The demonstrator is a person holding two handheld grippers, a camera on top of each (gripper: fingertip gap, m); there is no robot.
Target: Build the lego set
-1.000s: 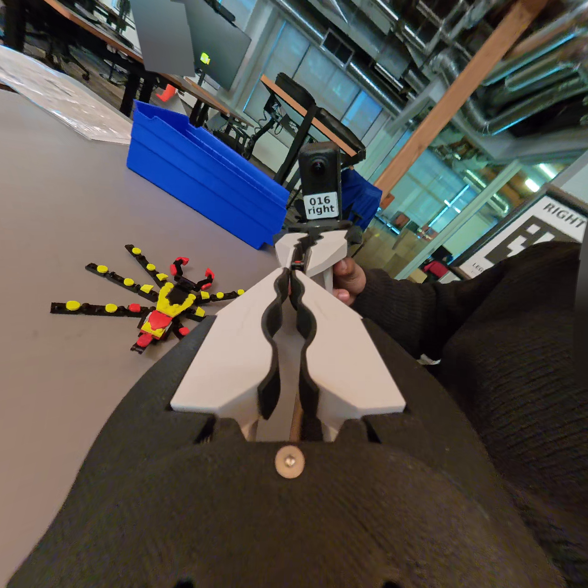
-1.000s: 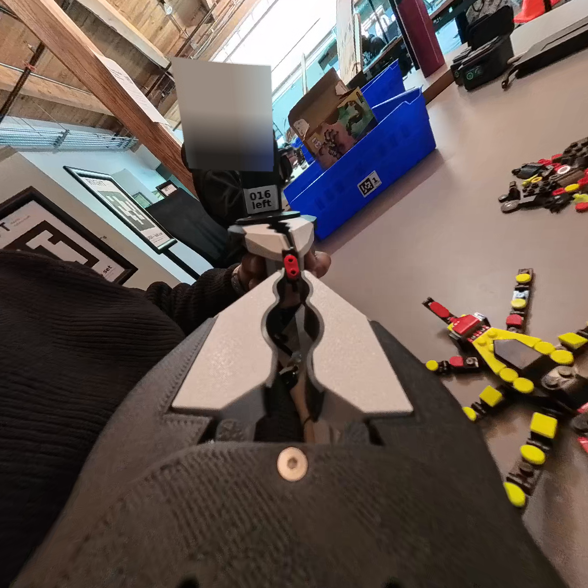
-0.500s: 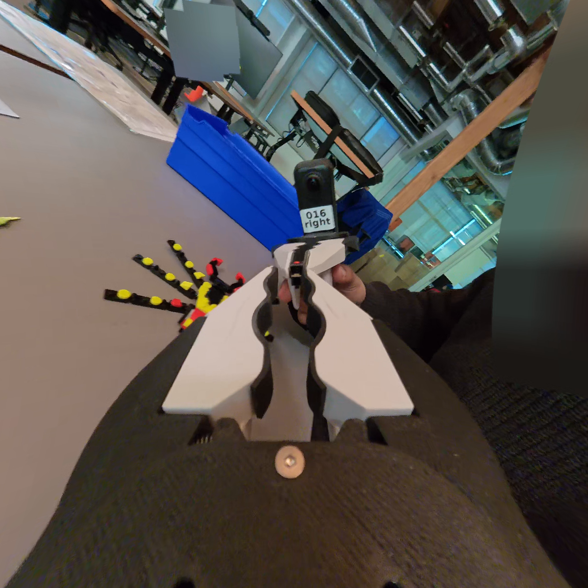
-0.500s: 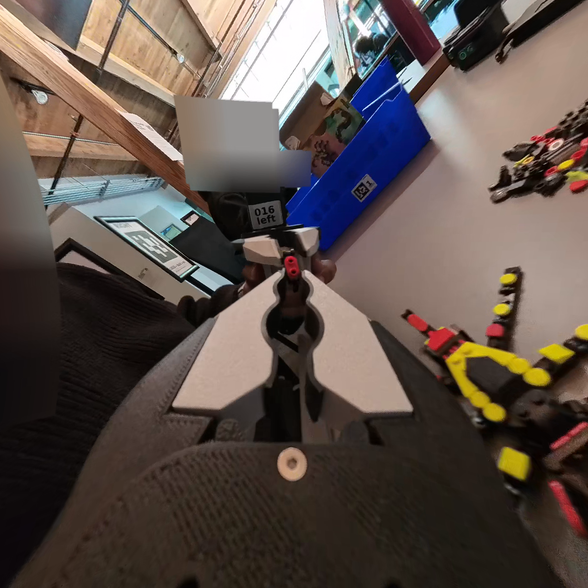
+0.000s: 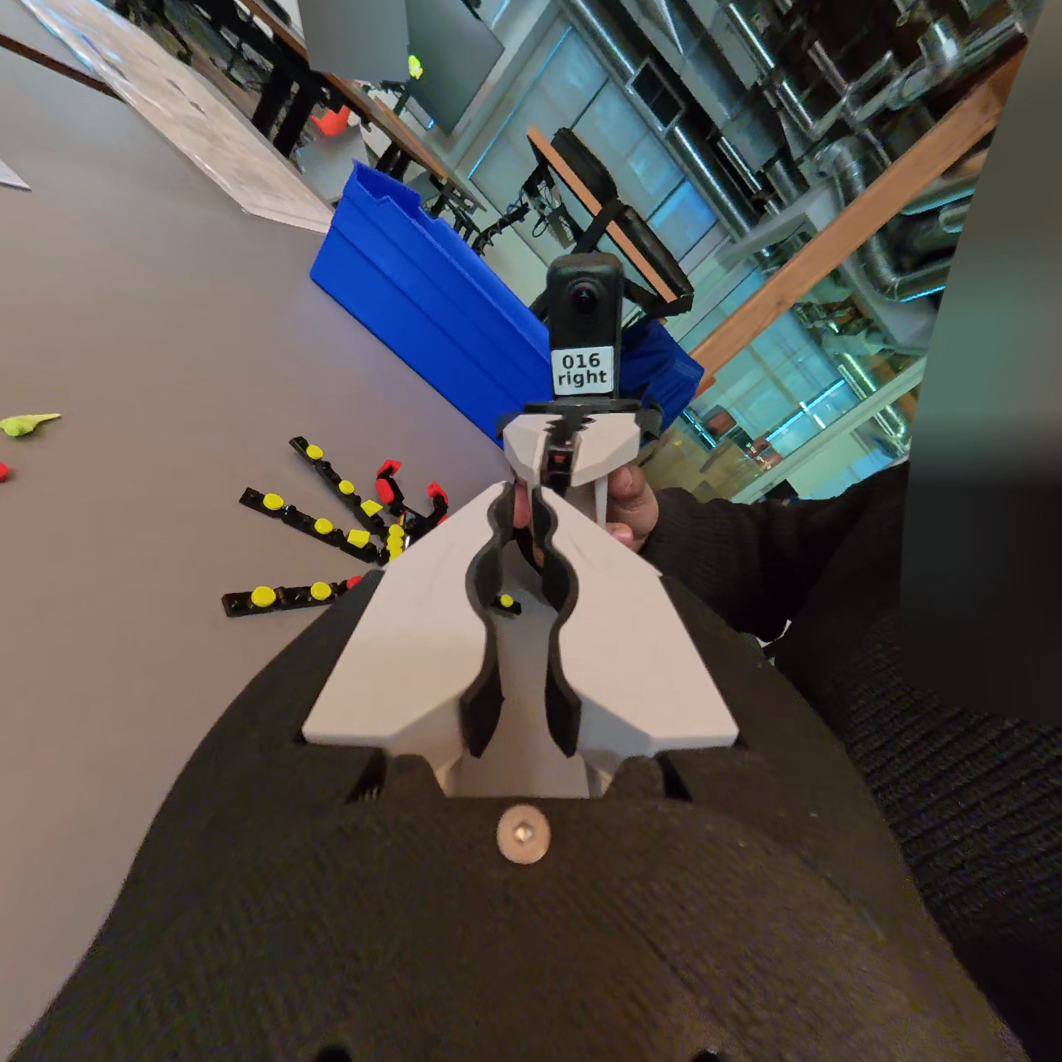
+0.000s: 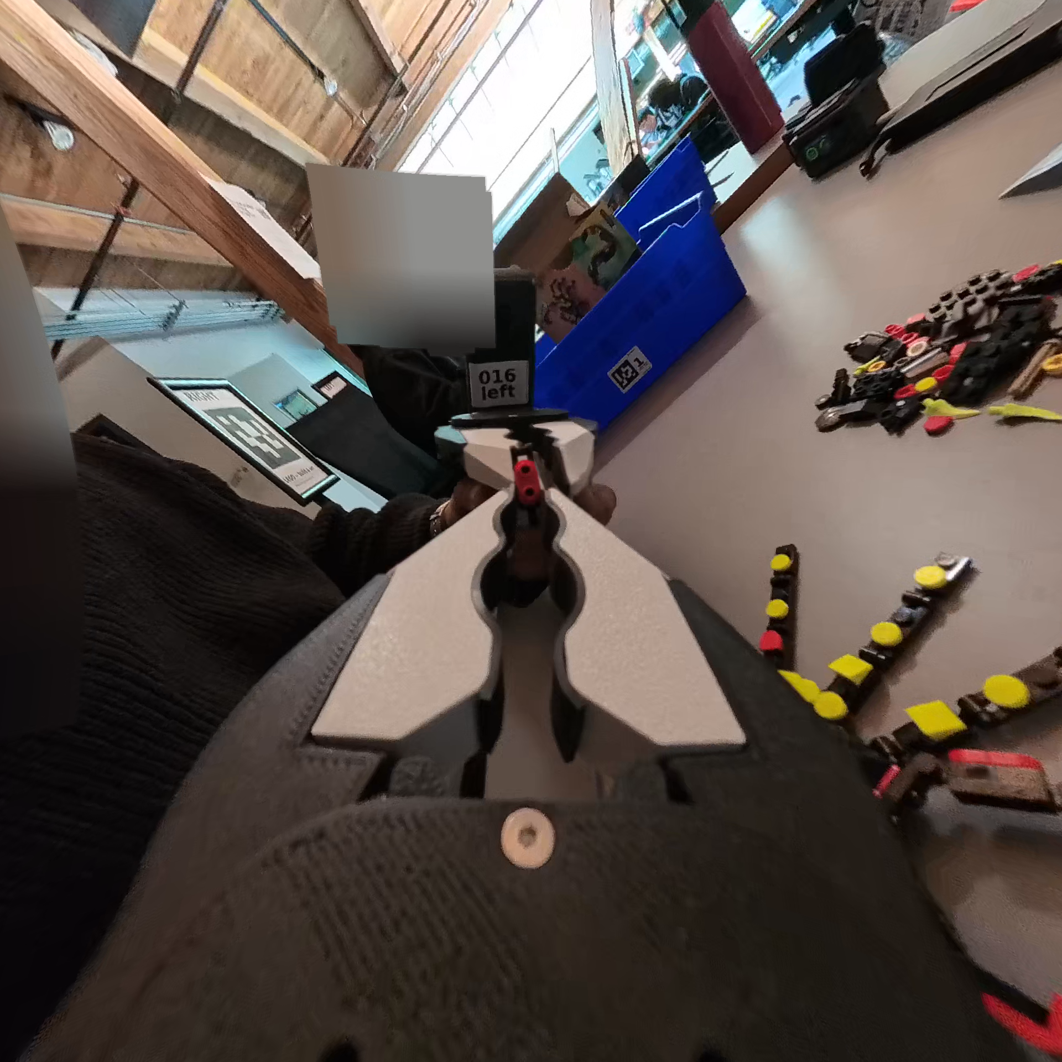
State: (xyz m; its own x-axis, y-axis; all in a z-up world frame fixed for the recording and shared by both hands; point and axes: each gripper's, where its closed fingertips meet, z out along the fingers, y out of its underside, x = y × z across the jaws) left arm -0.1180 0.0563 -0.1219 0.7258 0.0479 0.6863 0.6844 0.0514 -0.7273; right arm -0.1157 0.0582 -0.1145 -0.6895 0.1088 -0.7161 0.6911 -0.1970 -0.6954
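Tabletop (image 5: 143, 345), grey, in a beamed workshop; left tool (image 5: 522, 499) parted, right tool (image 6: 526, 507) pinching a red brick (image 6: 525, 479).

Matt plastics on a smooth table

Beside the left gripper (image 5: 520, 500), with pale grainy plastic fingers (image 5: 414, 643), lies a glossy plastic brick model (image 5: 345, 528) on the smooth matt table (image 5: 115, 322); beyond, a blue plastic bin (image 5: 425, 310).
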